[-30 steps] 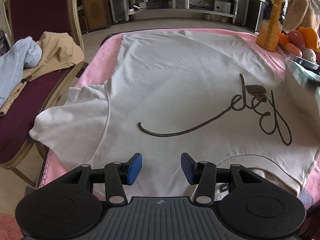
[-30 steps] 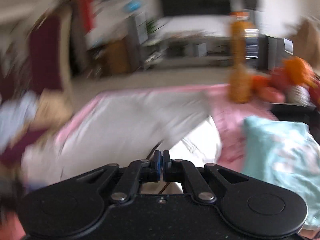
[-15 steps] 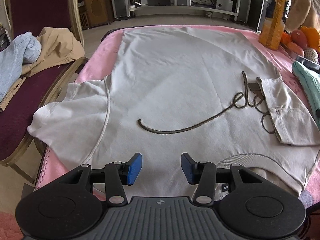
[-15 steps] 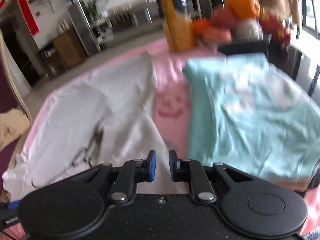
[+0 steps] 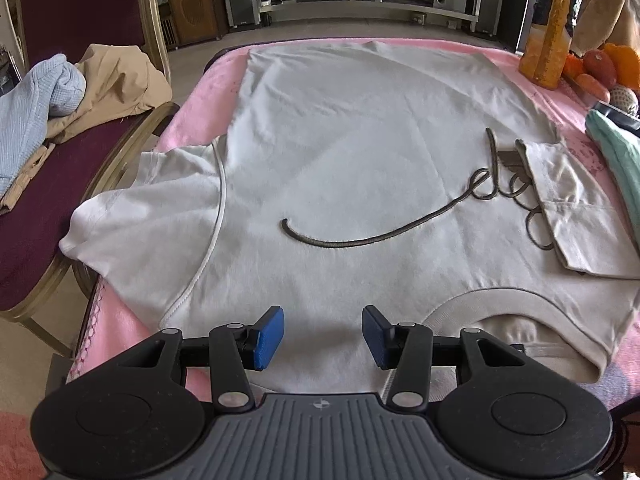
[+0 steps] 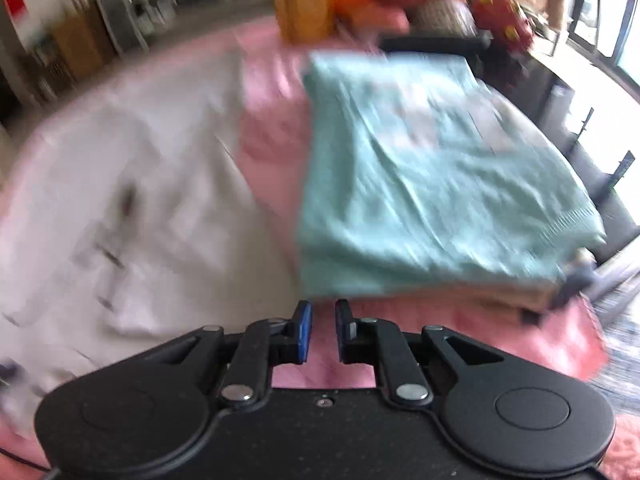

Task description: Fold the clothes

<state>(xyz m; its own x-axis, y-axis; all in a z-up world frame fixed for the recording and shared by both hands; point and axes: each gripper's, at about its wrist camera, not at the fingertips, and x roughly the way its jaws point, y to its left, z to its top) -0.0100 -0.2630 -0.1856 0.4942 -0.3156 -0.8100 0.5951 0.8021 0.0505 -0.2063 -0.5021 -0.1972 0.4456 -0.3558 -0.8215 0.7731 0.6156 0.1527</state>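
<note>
Teal folded garment [image 6: 432,176] (bottle [image 5: 550,24] behind) flanks shirt [image 5: 360,152].

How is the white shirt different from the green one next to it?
The white shirt lies spread out flat with one sleeve folded in; the green one is already folded into a neat rectangle. The white shirt has dark curly writing; the green one shows none. Both rest on the pink cover.

Right wrist view of white shirt [image 6: 132,184] blurred
</note>
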